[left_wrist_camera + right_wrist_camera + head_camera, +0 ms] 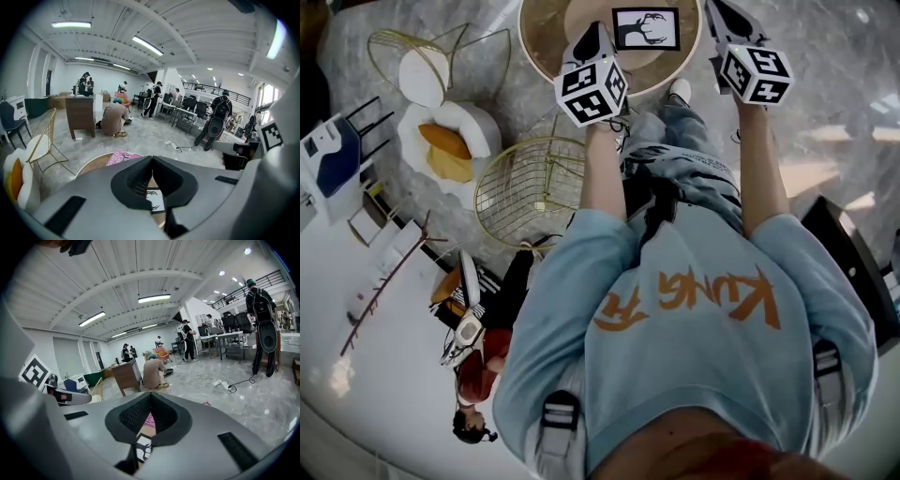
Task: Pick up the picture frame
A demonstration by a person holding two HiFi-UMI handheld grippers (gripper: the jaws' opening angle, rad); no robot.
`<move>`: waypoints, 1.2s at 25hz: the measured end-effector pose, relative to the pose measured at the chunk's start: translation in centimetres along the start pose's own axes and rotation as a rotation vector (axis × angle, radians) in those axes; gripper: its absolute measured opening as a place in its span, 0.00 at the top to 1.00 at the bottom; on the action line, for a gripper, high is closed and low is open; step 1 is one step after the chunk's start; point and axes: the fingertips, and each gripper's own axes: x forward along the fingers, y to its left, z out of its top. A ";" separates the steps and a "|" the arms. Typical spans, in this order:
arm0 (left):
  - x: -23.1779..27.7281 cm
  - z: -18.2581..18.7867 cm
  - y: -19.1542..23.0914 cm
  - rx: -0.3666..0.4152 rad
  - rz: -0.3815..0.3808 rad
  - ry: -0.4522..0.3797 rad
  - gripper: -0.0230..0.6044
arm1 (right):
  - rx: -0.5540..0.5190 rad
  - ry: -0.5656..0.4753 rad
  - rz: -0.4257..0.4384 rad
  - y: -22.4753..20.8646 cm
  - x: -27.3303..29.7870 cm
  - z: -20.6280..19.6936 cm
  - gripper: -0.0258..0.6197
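Observation:
The picture frame [646,28], black-edged with a dark antler-like print on white, lies flat on a round wooden table [546,37]. My left gripper [596,36] hovers at the frame's left, and its jaws meet at the tips with nothing between them. My right gripper [716,9] hangs at the frame's right, over the table's edge, also shut and empty. In the left gripper view the left gripper [151,158] points over the picture frame [154,200], which shows below the jaws. In the right gripper view a corner of the picture frame [143,446] peeks under the right gripper [150,395].
A pink printed card [123,158] lies on the far part of the table. Gold wire chairs [534,187] and a white seat with an orange cushion [445,141] stand left of the person. Beyond are a brown cabinet [80,115], floor cables [171,145] and several people.

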 end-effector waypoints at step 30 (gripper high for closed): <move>8.9 -16.0 3.5 0.030 -0.086 0.305 0.93 | 0.080 0.303 -0.077 -1.3 4.4 -18.6 0.96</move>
